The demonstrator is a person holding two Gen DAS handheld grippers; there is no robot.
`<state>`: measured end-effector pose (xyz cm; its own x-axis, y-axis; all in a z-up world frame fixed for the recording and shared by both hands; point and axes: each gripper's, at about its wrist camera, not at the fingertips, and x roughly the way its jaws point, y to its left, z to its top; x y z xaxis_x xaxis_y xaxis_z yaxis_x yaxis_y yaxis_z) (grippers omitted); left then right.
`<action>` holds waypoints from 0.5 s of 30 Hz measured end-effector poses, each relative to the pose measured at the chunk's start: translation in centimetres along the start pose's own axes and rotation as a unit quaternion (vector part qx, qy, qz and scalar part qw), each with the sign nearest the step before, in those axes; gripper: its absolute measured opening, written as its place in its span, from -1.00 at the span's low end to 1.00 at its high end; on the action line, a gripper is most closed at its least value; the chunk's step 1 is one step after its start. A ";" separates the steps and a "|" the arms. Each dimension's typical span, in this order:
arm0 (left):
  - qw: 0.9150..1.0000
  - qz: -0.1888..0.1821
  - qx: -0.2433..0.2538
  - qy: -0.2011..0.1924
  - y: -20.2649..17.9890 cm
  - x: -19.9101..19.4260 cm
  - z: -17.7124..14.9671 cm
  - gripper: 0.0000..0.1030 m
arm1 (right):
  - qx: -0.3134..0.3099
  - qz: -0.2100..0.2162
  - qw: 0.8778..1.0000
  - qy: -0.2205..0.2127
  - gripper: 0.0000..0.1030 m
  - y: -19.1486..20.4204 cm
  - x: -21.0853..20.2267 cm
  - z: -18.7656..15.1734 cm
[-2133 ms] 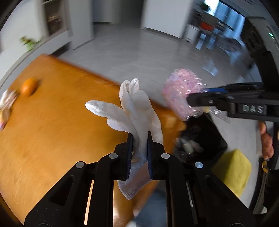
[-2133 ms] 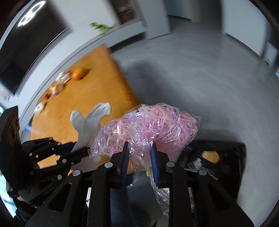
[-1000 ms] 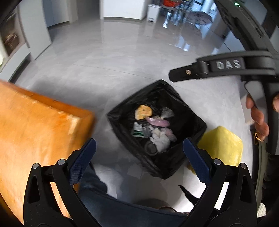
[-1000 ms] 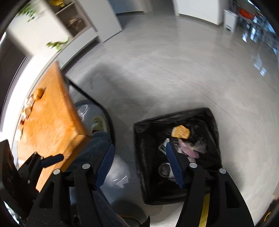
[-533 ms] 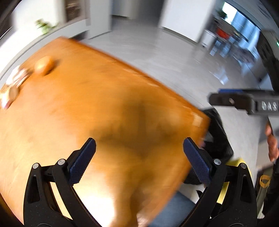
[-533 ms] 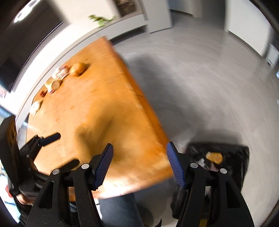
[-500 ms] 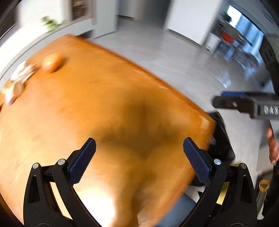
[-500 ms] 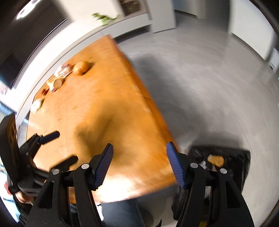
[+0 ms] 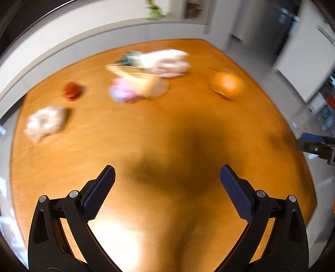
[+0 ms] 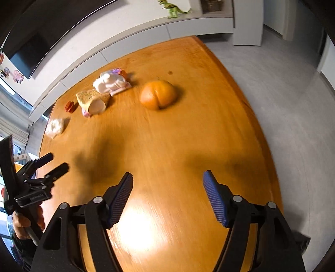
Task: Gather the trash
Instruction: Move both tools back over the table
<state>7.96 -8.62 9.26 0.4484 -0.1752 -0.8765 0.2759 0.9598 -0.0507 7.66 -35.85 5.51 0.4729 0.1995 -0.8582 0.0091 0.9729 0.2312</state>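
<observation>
Trash lies at the far side of the orange wooden table [image 10: 188, 136]: an orange peel [image 10: 158, 97], a white and pink wrapper [image 10: 111, 83], a paper cone cup [image 10: 92, 101], a small red cap [image 10: 69, 107] and a crumpled white wad [image 10: 55, 125]. The left wrist view shows them blurred: peel [image 9: 227, 84], wrapper [image 9: 165, 61], cup [image 9: 136, 83], cap [image 9: 72, 91], wad [image 9: 45, 122]. My left gripper [image 9: 167, 188] is open and empty above the near table. My right gripper [image 10: 167, 194] is open and empty, well short of the peel.
A white ledge [image 10: 146, 31] runs behind the table with a green toy dinosaur [image 10: 174, 9] on it. Grey floor [image 10: 293, 104] lies to the right of the table edge. The left gripper shows at the left in the right wrist view [image 10: 53, 162].
Both grippers dropped the glove and pink bag into the black bin, then swung back over the table. The view now faces the remaining trash.
</observation>
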 end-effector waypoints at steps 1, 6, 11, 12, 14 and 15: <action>1.000 0.011 -0.011 0.000 1.7 0.1 0.4 0.88 | -0.003 0.001 1.000 0.001 0.41 0.7 1.0 1.4; 0.997 0.048 -0.053 0.006 9.0 0.7 2.0 0.88 | 0.008 0.008 1.000 0.005 0.53 2.2 4.7 6.6; 0.994 0.071 -0.081 0.012 14.1 0.6 2.9 0.88 | 0.018 -0.021 1.000 0.014 0.60 2.8 9.3 11.6; 0.993 0.074 -0.089 0.012 15.4 0.7 3.3 0.88 | 0.021 -0.026 0.999 0.017 0.62 2.8 10.1 12.1; 0.992 0.081 -0.098 0.010 16.8 0.9 3.8 0.88 | 0.022 -0.048 0.999 0.012 0.65 2.6 10.9 12.8; 0.991 0.086 -0.100 0.010 17.6 1.0 4.2 0.88 | 0.015 -0.059 0.998 0.014 0.62 2.6 11.4 13.0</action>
<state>16.81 7.20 9.46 0.4575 -0.0020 -0.8892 0.0211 0.9997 0.0086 24.47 -32.58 2.27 0.4426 0.0882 -0.8923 0.0887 0.9860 0.1415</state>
